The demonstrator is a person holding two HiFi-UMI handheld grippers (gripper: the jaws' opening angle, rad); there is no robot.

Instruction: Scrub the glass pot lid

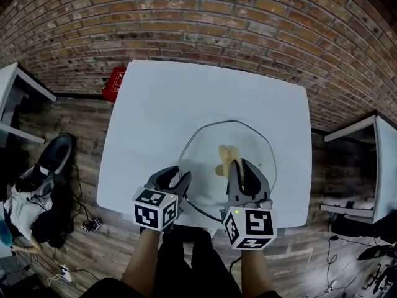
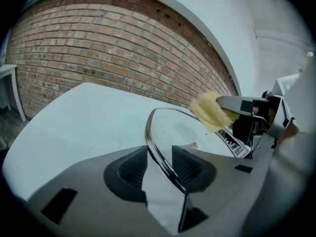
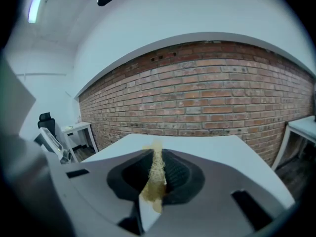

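Nearest the lens, bottom centre of head view: person's forearms [image 1: 144,259] w/ two marker cubes, left cube [image 1: 155,208] & right cube [image 1: 250,225], one on each claw. Left claw [image 1: 175,180] [image 2: 160,164] is clamped on the metal rim of the glass pot lid [image 1: 248,143] [image 2: 180,127]. In left gripper view the rim runs diagonally btwn the two ribbed pads, w/ the glass bulging off to the right. Lid sits centre-low in head view, over the near half of the white counter [image 1: 186,92] [image 2: 89,112] [image 3: 212,149], its lower-left edge at the left claw. It looks tilted rather than flat in left gripper view. Right claw [image 1: 243,169] [image 2: 237,107] [image 3: 157,174] is closed tight on a yellow sponge [image 1: 226,157] [image 2: 210,111] [image 3: 154,167]. Right gripper view shows the sponge squashed to a thin strip btwn the pads, tip sticking out past them. In head view the sponge overlaps the middle of the glass; in left gripper view it's at the lid's upper right edge. Can't confirm contact w/ glass. Brick wall [image 1: 205,23] [image 2: 98,53] [image 3: 207,93] fills the top of frame in head view & the background in both gripper views. Upper left of head view, just beside the counter's corner: red box [image 1: 115,82] on wood floor [image 1: 80,123]. White side tables at far left [image 1: 18,82] & far right [image 1: 378,135] edges.
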